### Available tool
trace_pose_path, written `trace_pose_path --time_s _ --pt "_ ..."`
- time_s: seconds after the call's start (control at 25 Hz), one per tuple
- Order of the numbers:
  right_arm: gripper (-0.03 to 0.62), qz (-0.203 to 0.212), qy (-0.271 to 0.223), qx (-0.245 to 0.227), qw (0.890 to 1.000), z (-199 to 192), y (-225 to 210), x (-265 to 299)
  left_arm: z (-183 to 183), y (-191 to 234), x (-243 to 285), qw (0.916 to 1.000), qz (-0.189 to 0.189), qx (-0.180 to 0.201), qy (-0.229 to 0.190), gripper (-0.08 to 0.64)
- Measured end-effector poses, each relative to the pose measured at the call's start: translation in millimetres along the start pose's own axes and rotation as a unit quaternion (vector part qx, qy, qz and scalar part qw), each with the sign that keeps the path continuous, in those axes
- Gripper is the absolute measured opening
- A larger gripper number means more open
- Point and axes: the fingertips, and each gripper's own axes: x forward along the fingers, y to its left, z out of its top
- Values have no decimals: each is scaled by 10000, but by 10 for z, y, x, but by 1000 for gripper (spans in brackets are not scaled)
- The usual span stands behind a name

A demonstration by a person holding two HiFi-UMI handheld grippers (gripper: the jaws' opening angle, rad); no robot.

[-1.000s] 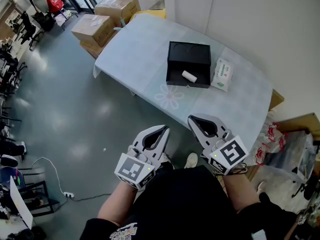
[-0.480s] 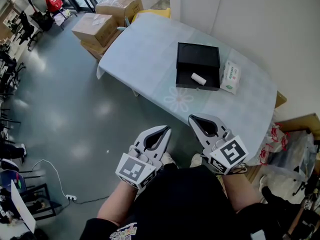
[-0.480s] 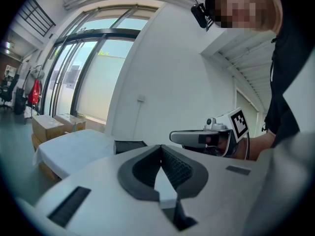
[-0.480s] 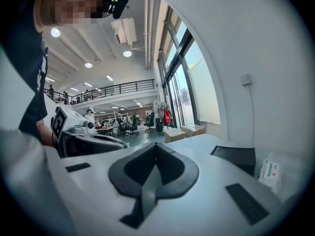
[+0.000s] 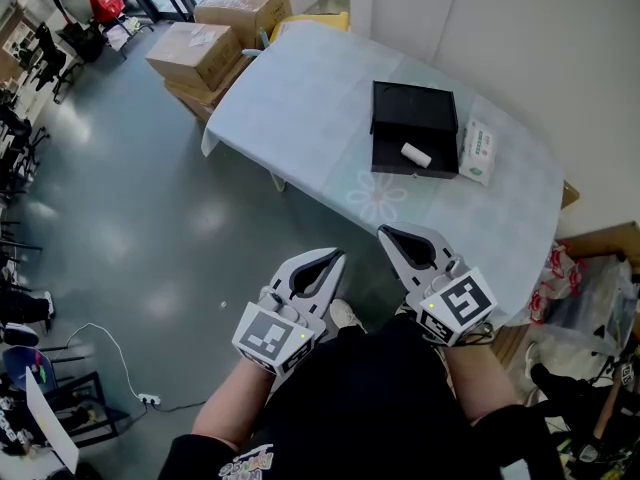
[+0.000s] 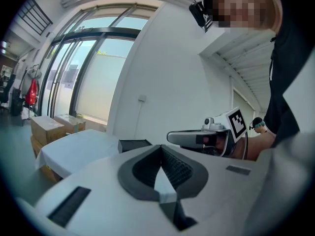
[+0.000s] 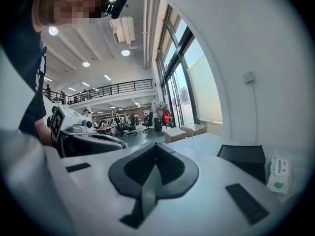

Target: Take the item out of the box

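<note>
Both grippers are held low in front of the person, nowhere near the table. The left gripper point(image 5: 337, 256) has its jaws pressed fully together with nothing between them; you can see the two dark pads meet at the tip in the left gripper view point(image 6: 161, 147). Same deal with the right gripper point(image 5: 384, 232): jaws completely closed and empty point(image 7: 155, 146). The two sit side by side, close but not touching, tips pointing toward the table.

The black box point(image 5: 415, 128) sits on the table point(image 5: 300, 88), which has a pale blue cloth over it, well ahead of both grippers and a bit to the right of the right one. The item, a small white cylinder point(image 5: 415, 155), is lying inside the box, in the part nearest the grippers. Neither gripper is touching it. Just to the right of the box, right beside it, is a pack of wet wipes point(image 5: 479, 151).

From the right gripper view the box point(image 7: 243, 157) is ahead and to the right, with the wipes point(image 7: 278, 173) past it. From the left gripper view the box point(image 6: 134, 144) peeks out just above the jaws. A few cardboard boxes point(image 5: 200, 53) are stacked on the floor at the table's far left end.
</note>
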Motion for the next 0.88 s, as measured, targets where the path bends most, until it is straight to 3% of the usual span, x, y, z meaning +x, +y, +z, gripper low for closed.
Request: trace_pose_path --time_s 0.16,0.4,0.56,0.88 --pt "9 -33 45 -86 9999 0 32 45 3 83 -45 9999 96 72 87 9" --pt "9 -69 102 -123 9998 -6 -45 71 -8 10 10 9998 -170 80 -95 9" --pt "9 -14 129 -151 9998 29 -123 89 10 17 90 9997 -132 160 -149 9" --pt "9 64 274 -117 9995 30 -516 158 83 -46 443 9997 -224 71 4 9"
